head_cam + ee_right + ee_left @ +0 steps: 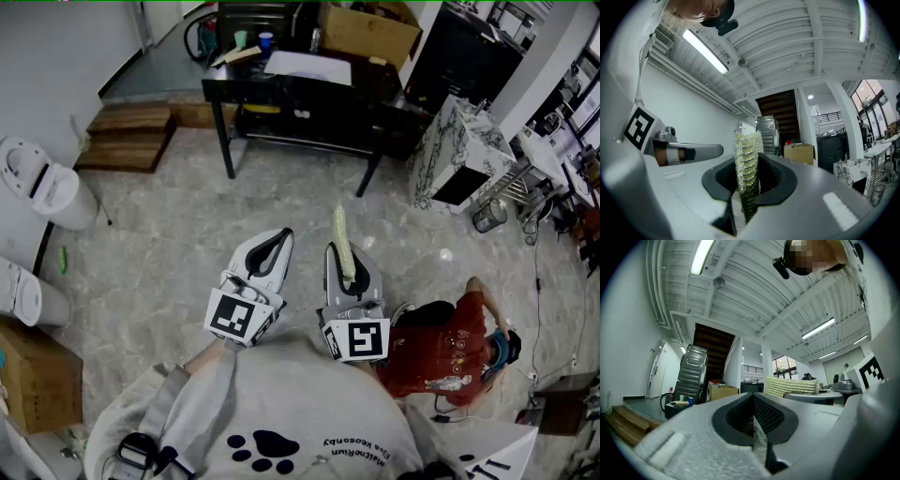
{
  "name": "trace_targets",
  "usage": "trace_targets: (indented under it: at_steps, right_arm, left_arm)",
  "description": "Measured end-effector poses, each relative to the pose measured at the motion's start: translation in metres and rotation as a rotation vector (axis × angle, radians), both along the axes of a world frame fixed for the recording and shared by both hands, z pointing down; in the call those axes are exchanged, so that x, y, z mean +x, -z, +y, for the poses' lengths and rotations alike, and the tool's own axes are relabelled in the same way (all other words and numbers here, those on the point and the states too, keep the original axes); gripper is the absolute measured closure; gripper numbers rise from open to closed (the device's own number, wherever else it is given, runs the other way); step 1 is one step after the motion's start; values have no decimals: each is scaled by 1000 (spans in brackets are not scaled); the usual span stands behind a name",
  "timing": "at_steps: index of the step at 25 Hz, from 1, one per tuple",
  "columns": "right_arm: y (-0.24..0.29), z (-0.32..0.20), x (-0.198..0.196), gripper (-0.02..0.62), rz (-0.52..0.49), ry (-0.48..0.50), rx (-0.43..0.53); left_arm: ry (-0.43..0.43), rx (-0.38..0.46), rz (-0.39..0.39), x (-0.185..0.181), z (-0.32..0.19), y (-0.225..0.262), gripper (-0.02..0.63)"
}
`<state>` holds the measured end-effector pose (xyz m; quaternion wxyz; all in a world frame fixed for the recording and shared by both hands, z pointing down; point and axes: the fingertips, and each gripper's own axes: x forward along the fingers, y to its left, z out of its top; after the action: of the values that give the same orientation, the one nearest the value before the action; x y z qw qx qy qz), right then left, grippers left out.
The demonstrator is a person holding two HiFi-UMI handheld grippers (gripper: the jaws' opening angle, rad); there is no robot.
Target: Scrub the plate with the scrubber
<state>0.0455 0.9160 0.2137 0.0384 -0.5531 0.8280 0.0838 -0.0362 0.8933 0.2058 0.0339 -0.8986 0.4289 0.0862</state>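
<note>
Both grippers are held close to my chest, pointing up and forward. My right gripper (345, 272) is shut on a yellow-green ribbed scrubber (341, 242), which sticks out past the jaw tips. In the right gripper view the scrubber (747, 164) stands upright, pinched between the dark pads. My left gripper (277, 240) is just left of it, shut with nothing between its jaws, as the left gripper view (753, 398) confirms. That view also shows the scrubber (791, 385) to the right. No plate is visible in any view.
A black table (281, 94) with papers and a cardboard box (370, 33) stands ahead. Wooden steps (127, 136) and white fixtures (47, 192) are at the left. A marble-patterned cabinet (464, 150) stands right. A person in a red shirt (441, 352) crouches at lower right.
</note>
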Motion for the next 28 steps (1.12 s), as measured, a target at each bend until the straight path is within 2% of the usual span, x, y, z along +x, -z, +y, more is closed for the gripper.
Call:
trace_targets:
  at_steps: [4,9,13,17,23,28]
  right_arm:
    - [-2,6,11,529,-4,-2,5]
    - [-4,7,18,529,-39,19,-9]
    - [-10,2,22,529,-60,23,-16]
    - [-14,-8,9,529,-56,40,-37]
    - [-21,-49,4,529,-46,28,-48]
    - [-21,-110,-5,529,-43,10,-39]
  left_arm:
    - [-12,6,8,14,7,-2,604]
    - [-14,-24,1,27,7,-11,606]
    - [0,-21,-3,26,1,-12,606]
    - [20,-46,1,14,-9,-17,604]
    - [15,-68,18,7,-49,-27,606]
    - [19,-60,32,-7,-110,-25,606]
